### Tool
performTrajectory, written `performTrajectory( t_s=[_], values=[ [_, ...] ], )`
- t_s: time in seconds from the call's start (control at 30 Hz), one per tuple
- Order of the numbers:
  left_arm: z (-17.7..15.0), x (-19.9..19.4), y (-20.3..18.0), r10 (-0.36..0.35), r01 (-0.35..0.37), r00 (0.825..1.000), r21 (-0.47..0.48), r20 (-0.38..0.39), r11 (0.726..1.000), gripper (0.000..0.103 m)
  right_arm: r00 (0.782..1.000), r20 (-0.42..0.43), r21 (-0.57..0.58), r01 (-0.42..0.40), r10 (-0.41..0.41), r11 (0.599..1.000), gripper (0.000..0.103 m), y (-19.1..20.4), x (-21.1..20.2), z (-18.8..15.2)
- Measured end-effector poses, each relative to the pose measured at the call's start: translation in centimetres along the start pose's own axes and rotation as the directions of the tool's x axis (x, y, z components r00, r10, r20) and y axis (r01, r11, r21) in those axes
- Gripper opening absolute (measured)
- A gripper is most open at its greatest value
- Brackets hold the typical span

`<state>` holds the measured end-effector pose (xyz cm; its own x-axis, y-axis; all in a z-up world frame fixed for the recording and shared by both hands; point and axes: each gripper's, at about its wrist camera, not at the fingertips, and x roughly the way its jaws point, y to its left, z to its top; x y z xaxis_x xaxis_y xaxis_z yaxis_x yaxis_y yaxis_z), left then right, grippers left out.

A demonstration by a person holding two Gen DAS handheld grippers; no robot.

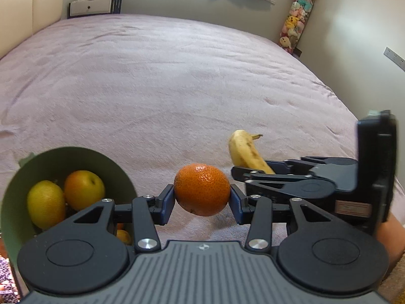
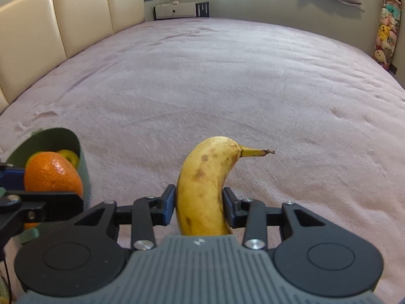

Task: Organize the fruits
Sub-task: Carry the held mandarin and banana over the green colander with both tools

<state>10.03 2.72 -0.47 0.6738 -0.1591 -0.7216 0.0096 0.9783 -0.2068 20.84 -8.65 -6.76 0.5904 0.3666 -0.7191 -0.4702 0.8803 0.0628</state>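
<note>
My left gripper point(image 1: 202, 198) is shut on an orange mandarin point(image 1: 202, 189), held above the pink bedcover. A green bowl point(image 1: 106, 159) lies to its left, holding a yellow lemon point(image 1: 45, 204), an orange-red apple point(image 1: 83, 189) and small orange fruit underneath. My right gripper point(image 2: 199, 206) is shut on a spotted yellow banana point(image 2: 205, 187), stem pointing right. In the left wrist view the banana point(image 1: 244, 152) and the right gripper point(image 1: 239, 174) sit just right of the mandarin. The right wrist view shows the mandarin point(image 2: 52, 173) and the bowl point(image 2: 82, 157) at the left edge.
A wide pink bed point(image 2: 227, 88) fills both views. A cream padded headboard point(image 2: 50, 25) runs along the left. A white cabinet point(image 2: 177, 10) stands at the far wall, and a rack of plush toys point(image 1: 296, 22) stands at the far right corner.
</note>
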Motion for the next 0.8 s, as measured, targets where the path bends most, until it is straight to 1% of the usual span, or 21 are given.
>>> performTrajectory(
  t_s=[0.27,0.47,0.6,0.8],
  values=[
    [-0.1,-3.3,-0.4,0.009,-0.010,0.999,0.031,0.043,0.999,0.051,0.995,0.091,-0.047,-0.035,0.039,0.998,0.037,2.1,-4.8,0.7],
    [-0.1,-5.2,0.1,0.038,-0.039,0.998,0.032,0.050,0.999,0.051,0.989,0.111,-0.071,-0.092,0.100,0.993,0.037,4.0,-7.0,1.0],
    [-0.2,-6.4,1.2,0.072,-0.073,0.995,0.012,0.065,0.997,0.051,0.983,0.116,-0.099,-0.128,0.139,0.987,0.037,5.5,-7.7,1.3],
    [-0.2,-7.9,3.4,0.129,-0.127,0.988,-0.030,0.084,0.991,0.051,0.969,0.110,-0.140,-0.205,0.221,0.969,0.037,8.1,-8.4,1.9]
  ],
)
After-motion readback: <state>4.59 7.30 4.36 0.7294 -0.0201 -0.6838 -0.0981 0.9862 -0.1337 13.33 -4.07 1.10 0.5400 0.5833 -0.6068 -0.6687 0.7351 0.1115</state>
